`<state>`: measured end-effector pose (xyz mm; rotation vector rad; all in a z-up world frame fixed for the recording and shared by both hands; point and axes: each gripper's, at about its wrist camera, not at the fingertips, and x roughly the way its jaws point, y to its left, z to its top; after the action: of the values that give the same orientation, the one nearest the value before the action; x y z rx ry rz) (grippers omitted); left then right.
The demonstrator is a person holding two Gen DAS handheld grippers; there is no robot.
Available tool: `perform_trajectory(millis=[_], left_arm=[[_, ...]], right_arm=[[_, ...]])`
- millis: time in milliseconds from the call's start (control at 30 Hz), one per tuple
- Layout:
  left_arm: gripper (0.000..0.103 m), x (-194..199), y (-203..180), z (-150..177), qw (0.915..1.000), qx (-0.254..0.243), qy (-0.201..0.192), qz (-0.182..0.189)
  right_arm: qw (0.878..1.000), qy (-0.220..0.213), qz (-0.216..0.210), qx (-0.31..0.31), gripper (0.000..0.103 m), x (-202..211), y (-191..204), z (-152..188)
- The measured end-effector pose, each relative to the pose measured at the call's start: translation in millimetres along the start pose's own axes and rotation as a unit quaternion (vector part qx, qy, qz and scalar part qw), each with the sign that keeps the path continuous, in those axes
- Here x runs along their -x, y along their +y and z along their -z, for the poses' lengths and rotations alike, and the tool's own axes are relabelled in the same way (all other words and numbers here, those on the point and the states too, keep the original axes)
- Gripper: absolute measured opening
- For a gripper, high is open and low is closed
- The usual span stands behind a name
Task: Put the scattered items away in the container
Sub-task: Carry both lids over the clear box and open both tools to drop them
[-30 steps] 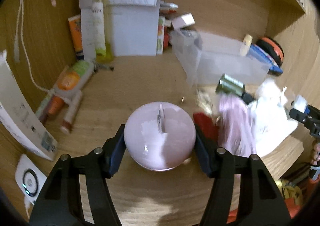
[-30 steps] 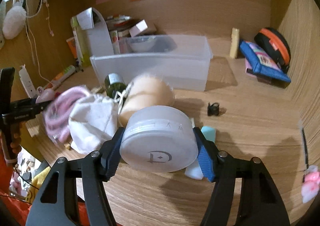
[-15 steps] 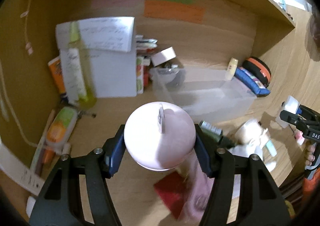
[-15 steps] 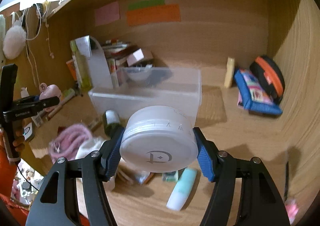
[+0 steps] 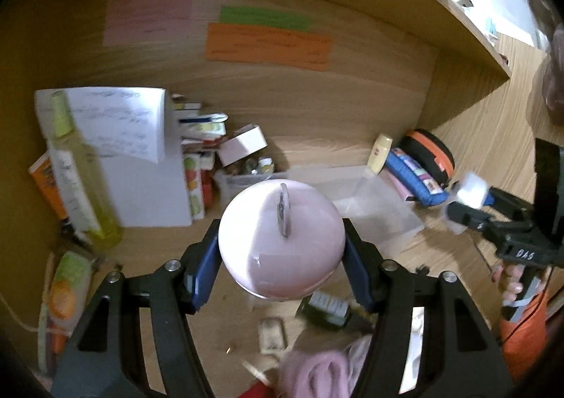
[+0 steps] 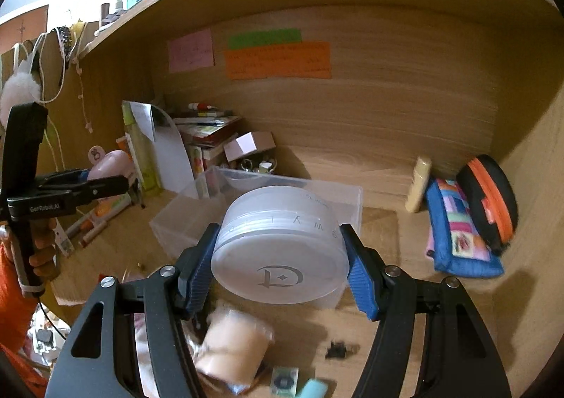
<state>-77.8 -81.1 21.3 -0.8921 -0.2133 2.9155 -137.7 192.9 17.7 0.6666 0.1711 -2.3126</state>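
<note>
- Left wrist view: the left gripper (image 5: 281,257) has its blue-padded fingers (image 5: 206,267) about half spread and pressed against both sides of a round pink case (image 5: 280,239), held above the wooden desk (image 5: 218,313).
- Past the case sits the clear plastic container (image 5: 370,207), open at the top, near the back wall.
- Below the case, a dark green bottle (image 5: 326,306) and a blurred pink fluffy item (image 5: 317,373) lie on the desk.
- At the right edge, the right gripper (image 5: 465,202) shows from the side with a pale jar between its fingers.
- Right wrist view: the right gripper (image 6: 280,267) clamps a frosted white jar (image 6: 280,250) at about half spread, its pads tight on the jar's sides.
- The container (image 6: 197,218) stands just behind the jar.
- A blurred beige roll (image 6: 234,350) and a small black clip (image 6: 338,350) lie on the desk (image 6: 387,334) beneath.
- At left, the left gripper (image 6: 116,174) holds the pink case (image 6: 109,163).
</note>
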Motion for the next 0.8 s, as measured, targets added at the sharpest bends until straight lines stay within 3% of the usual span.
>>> perform_trajectory(millis=[267,533,800], left_arm=[[0.063,-56.4,-10.2,-18.2,0.9996,-0.008,0.026,0.006],[0.063,-112.0,-10.4,-5.7,0.9967,-0.013,0.078,0.016],[0.063,-130.7,-7.1,3.7,0.9953,-0.01,0.095,0.017]], right_arm=[[0.999,0.034,-0.002,-0.007,0.062,-54.6,-11.5,-15.9],[0.996,0.085,-0.003,-0.01,0.062,-105.3,-17.2,0.9],[0.995,0.096,0.001,-0.011,0.062,-113.2,-19.1,6.7]])
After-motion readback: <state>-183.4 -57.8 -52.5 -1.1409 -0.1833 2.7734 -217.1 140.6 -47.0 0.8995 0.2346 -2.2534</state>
